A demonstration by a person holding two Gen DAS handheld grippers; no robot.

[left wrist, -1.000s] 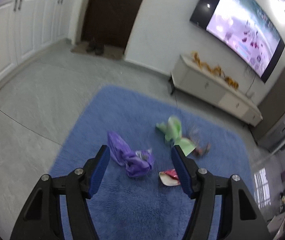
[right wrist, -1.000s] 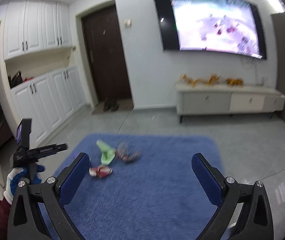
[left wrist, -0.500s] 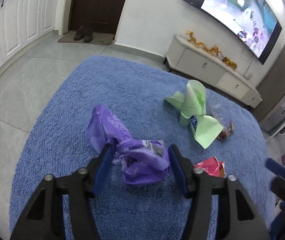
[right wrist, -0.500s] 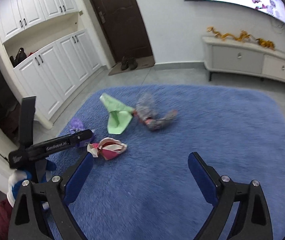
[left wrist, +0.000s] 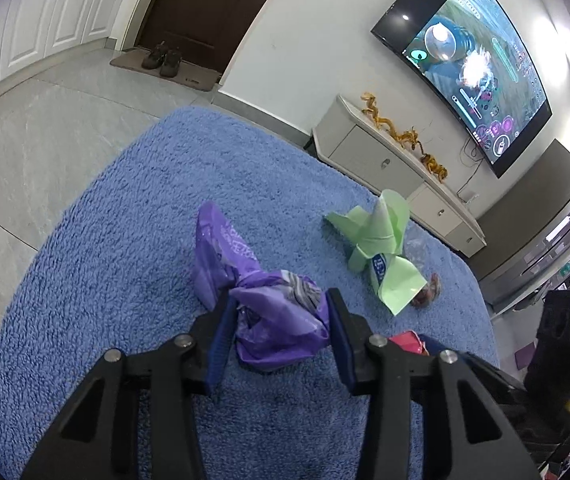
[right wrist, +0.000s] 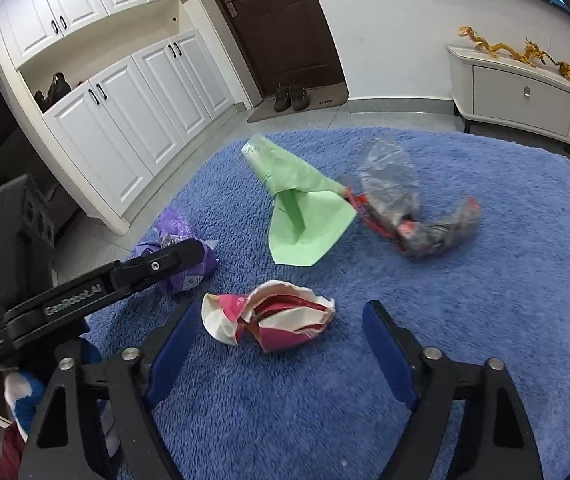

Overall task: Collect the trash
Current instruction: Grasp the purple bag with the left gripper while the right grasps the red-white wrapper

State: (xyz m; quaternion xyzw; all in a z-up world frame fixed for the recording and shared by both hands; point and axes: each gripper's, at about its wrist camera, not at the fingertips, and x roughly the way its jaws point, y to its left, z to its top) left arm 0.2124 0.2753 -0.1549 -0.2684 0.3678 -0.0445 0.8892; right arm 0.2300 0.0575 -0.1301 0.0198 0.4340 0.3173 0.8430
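Purple wrapper (left wrist: 273, 312): between the closing left gripper (left wrist: 277, 320) pads, both touching; long axis runs away, up-left.
Pink wrapper (right wrist: 269, 316): crosswise before the unclenched, narrowing right gripper (right wrist: 281, 340).

Bright, even indoor light; fisheye bends the edges, clear wrapper (right wrist: 405, 208) motion-blurred.

Blue shag rug (right wrist: 505, 280) on grey tiled floor (left wrist: 25, 152). Dark brown door (right wrist: 285, 20), pair of dark shoes (right wrist: 291, 96) on the mat before it. White cabinets (right wrist: 125, 112) along one wall. Wall TV (left wrist: 473, 60) lit; low white console (left wrist: 397, 168) beneath, gold dragon figurines (right wrist: 521, 52) on top.
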